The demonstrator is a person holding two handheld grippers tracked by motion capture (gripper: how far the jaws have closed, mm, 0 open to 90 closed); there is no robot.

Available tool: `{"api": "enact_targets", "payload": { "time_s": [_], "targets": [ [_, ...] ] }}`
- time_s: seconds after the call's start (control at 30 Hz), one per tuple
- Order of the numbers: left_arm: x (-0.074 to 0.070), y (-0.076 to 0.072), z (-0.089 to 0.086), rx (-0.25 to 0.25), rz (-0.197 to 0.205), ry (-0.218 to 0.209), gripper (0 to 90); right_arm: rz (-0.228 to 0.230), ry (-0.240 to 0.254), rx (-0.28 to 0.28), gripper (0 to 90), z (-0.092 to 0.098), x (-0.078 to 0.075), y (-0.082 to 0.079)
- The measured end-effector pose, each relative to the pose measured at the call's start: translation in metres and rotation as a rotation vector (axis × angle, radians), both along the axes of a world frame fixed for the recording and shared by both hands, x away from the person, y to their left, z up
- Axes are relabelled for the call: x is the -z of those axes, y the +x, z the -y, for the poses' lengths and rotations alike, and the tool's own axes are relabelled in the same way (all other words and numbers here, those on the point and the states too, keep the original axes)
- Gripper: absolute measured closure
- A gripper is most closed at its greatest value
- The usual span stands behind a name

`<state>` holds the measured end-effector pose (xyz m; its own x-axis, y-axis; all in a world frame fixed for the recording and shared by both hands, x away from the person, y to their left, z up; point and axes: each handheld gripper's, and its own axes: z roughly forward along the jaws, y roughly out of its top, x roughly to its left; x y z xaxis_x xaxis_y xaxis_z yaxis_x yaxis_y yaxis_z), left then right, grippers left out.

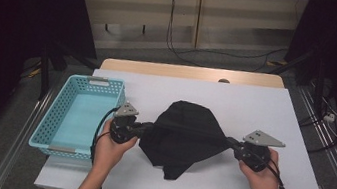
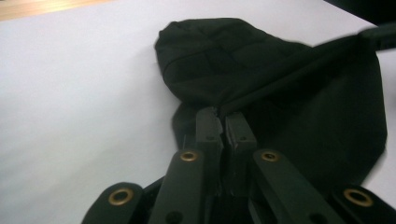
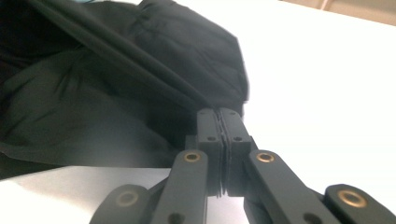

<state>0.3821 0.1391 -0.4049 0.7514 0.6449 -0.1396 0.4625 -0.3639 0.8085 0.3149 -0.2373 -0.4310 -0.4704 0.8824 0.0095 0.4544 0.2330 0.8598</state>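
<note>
The left gripper [image 1: 147, 128] is pinching the black cloth [image 1: 186, 132] at its left corner, jaws pressed together on the fabric. The right gripper [image 1: 228, 142] is clamping the right corner, jaws likewise closed tight. Between them the cloth is stretching taut, its long axis running left to right across the middle of the frame, its lower part draping on the white table [image 1: 266, 104]. A turquoise basket [image 1: 53, 123] is sitting at lower left.
</note>
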Motion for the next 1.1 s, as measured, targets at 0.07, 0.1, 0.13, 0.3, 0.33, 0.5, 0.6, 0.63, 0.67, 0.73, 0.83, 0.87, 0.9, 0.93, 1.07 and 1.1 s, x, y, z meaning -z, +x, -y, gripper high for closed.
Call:
{"api": "enact_targets", "payload": {
  "time_s": [0.07, 0.1, 0.13, 0.3, 0.33, 0.5, 0.6, 0.63, 0.67, 0.73, 0.83, 0.87, 0.9, 0.93, 1.07, 1.1],
  "targets": [
    [0.001, -0.001, 0.003, 0.002, -0.001, 0.025, 81.3, 0.004, -0.016, 0.014, 88.2, 0.006, -0.001, -0.001],
    [0.002, -0.001, 0.004, 0.007, -0.004, 0.022, 79.3, 0.002, -0.027, 0.02, 88.3, 0.01, 0.0, -0.001],
    [0.003, -0.001, 0.005, 0.01, -0.002, 0.022, 77.0, 0.0, -0.037, 0.031, 88.3, 0.014, 0.001, -0.001],
    [0.007, -0.001, 0.008, -0.003, -0.031, -0.009, 52.1, -0.019, -0.011, 0.073, 88.2, 0.033, 0.005, 0.001],
    [0.008, -0.001, 0.008, -0.004, -0.034, -0.002, 46.7, -0.022, -0.01, 0.075, 88.2, 0.033, 0.006, 0.001],
    [0.002, 0.0, 0.008, -0.006, -0.038, -0.015, 30.5, -0.03, -0.034, 0.058, 88.1, 0.03, 0.011, -0.002],
    [-0.001, 0.002, 0.009, -0.007, -0.027, -0.028, 26.7, -0.028, -0.033, 0.06, 88.0, 0.033, 0.011, -0.007],
    [-0.001, 0.002, 0.009, -0.008, -0.026, -0.035, 25.6, -0.029, -0.033, 0.062, 88.0, 0.034, 0.012, -0.008],
    [-0.001, 0.002, 0.009, -0.004, -0.032, -0.032, 25.3, -0.032, -0.03, 0.067, 88.0, 0.034, 0.012, -0.008],
    [0.001, 0.0, 0.007, -0.014, -0.042, -0.018, 25.3, -0.032, -0.029, 0.069, 87.9, 0.034, 0.012, -0.008],
    [0.005, 0.0, 0.005, -0.014, -0.058, -0.009, 26.9, -0.034, -0.039, 0.07, 87.9, 0.032, 0.012, -0.008],
    [0.006, 0.0, 0.005, -0.011, -0.065, -0.004, 28.0, -0.033, -0.042, 0.072, 87.8, 0.032, 0.012, -0.007],
    [0.007, -0.001, 0.005, -0.007, -0.065, 0.002, 28.9, -0.034, -0.043, 0.074, 87.7, 0.032, 0.012, -0.007],
    [0.008, -0.001, 0.006, 0.001, -0.073, 0.005, 29.3, -0.035, -0.041, 0.077, 87.7, 0.032, 0.012, -0.007],
    [0.013, -0.004, 0.011, 0.025, -0.114, -0.002, 33.6, -0.04, -0.038, 0.092, 87.6, 0.036, 0.013, -0.006],
    [0.014, -0.005, 0.013, 0.023, -0.116, 0.005, 34.8, -0.04, -0.034, 0.095, 87.6, 0.037, 0.014, -0.005]
  ]
}}
